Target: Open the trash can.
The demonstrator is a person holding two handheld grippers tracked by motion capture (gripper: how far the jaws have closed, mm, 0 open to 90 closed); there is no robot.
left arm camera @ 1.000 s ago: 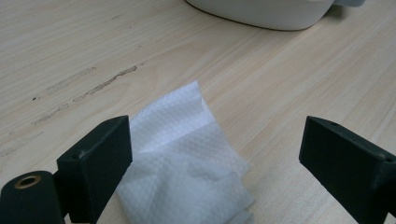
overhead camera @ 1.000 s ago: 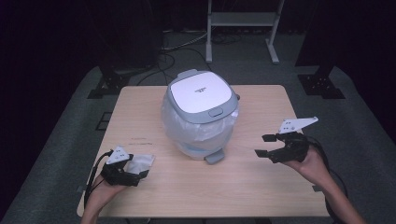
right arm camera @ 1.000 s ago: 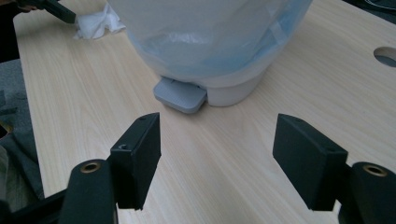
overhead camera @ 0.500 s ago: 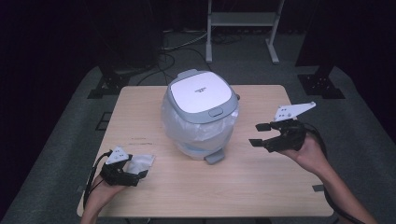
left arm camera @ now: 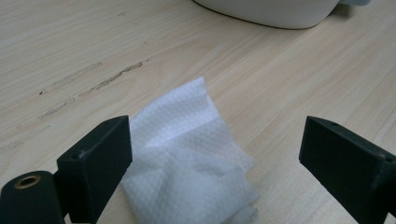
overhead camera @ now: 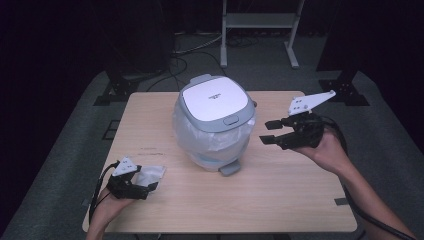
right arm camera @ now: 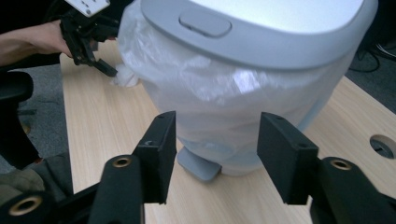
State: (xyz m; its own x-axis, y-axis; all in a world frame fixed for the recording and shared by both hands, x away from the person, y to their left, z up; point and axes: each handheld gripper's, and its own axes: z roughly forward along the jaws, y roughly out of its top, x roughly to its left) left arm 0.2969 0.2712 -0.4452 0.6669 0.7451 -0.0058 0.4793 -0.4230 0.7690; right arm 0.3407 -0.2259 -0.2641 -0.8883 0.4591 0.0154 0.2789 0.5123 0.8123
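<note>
The right gripper (overhead camera: 267,132) has its two black jaws apart, with nothing between them. They have just been closing a bit, but they grip nothing. It is up in the air, off the table, and its jaws point at the side of the bin (overhead camera: 215,125). In the right gripper view the jaws frame the lower part of the bin and its grey foot pedal (right arm camera: 198,164), but they do not touch either one.

The left gripper (overhead camera: 145,186) sits low at the near left corner of the table. Its jaws are wide apart too. A crumpled white tissue (left arm camera: 187,161) lies on the wood between them — it touches the inner side of one jaw, and the other jaw is well away from it. The jaws do not squeeze it. From the high view the tissue (overhead camera: 150,175) lies just in front of that gripper.

The bin stands in the middle of the wooden table (overhead camera: 300,200). It is round and white with a flat grey lid (overhead camera: 216,100), and the lid is down. A thin clear plastic bag (right arm camera: 210,74) is folded over the rim, and it hangs out in crinkles under the lid. The pedal (overhead camera: 229,169) sticks out at the bottom — on the person's side.

Behind the table, on the dark floor, stands a white metal rack (overhead camera: 257,22).
</note>
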